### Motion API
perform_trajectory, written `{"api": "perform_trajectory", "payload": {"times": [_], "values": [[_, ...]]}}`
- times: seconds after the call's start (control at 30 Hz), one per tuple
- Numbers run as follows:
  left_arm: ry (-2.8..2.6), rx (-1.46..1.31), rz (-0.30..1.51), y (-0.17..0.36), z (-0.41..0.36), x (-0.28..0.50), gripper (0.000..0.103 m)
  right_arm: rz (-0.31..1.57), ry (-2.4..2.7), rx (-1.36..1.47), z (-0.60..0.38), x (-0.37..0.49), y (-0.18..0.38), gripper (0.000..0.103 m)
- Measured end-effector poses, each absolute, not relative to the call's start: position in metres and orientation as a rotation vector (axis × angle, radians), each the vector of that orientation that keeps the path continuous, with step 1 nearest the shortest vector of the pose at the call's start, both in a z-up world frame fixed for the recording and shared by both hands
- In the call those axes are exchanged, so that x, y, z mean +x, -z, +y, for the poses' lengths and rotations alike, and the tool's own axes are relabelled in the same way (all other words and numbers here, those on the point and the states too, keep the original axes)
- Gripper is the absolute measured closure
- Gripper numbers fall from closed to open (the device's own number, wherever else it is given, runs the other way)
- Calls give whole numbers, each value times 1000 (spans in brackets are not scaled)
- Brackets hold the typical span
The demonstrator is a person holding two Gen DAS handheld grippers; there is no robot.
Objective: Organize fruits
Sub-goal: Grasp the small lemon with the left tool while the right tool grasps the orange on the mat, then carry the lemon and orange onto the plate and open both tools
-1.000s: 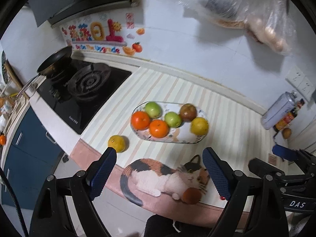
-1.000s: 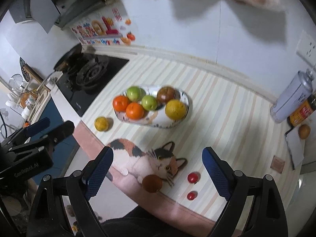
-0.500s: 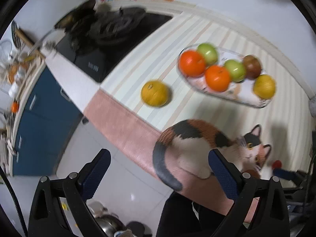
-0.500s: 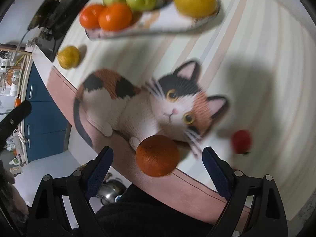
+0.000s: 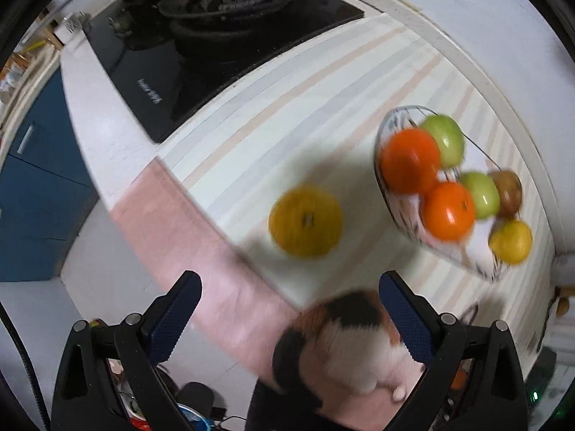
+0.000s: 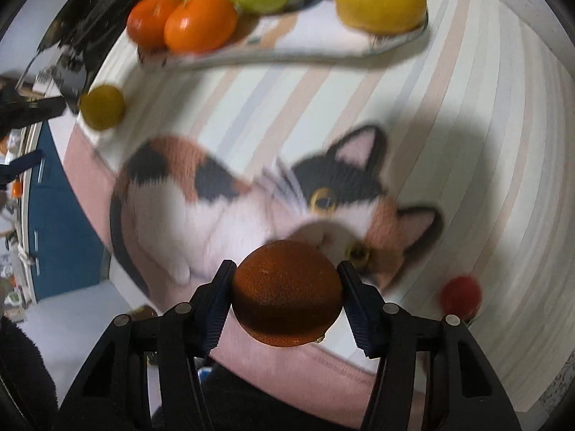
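The right gripper [image 6: 285,273] points almost straight down at the front edge of the counter, and its jaws are closing around a dark russet-orange fruit [image 6: 285,292] that sits between them; both pads look to be touching its sides. The fruit rests on the calico cat mat [image 6: 251,194], right under the cat's chin. Off to that claw's right, well clear of it, lies 1 small red tomato [image 6: 461,296].

The left gripper [image 5: 289,301] hangs over the counter's pink border [image 5: 201,237] with its jaws spread wide and nothing between them. Just ahead of its open fingers sits a lone yellow citrus fruit [image 5: 305,221] on the striped mat [image 5: 287,115]. Further ahead and to its right stands the patterned oval fruit plate [image 5: 413,228], holding 2 oranges [image 5: 411,161], 2 green apples [image 5: 445,138], 1 brown fruit [image 5: 508,192] and 1 yellow fruit [image 5: 510,240]. Beyond that claw, to the left, is the black gas hob [image 5: 215,32]. The view here is smeared, so fine detail is lost.
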State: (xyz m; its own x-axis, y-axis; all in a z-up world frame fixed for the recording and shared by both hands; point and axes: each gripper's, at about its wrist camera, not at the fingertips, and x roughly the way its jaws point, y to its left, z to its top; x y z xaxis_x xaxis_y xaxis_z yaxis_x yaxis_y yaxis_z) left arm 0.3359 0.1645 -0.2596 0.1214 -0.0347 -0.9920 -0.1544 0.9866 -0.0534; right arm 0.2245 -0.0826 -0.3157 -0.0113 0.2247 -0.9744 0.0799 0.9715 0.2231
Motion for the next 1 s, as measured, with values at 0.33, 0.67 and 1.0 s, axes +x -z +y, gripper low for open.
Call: {"api": "perform_trajectory", "payload": {"times": [0.33,0.67,1.0], "values": [[-56,-128,1532,303,163,377,7,1555,-90,256,-87,258,313,43],[-29,-86,1549,315,141,370,47,1579,-86,313,-87,269,328,43],[73,-69,1562,308,99,317,47,1588,-94,346,-102,267,325,38]]}}
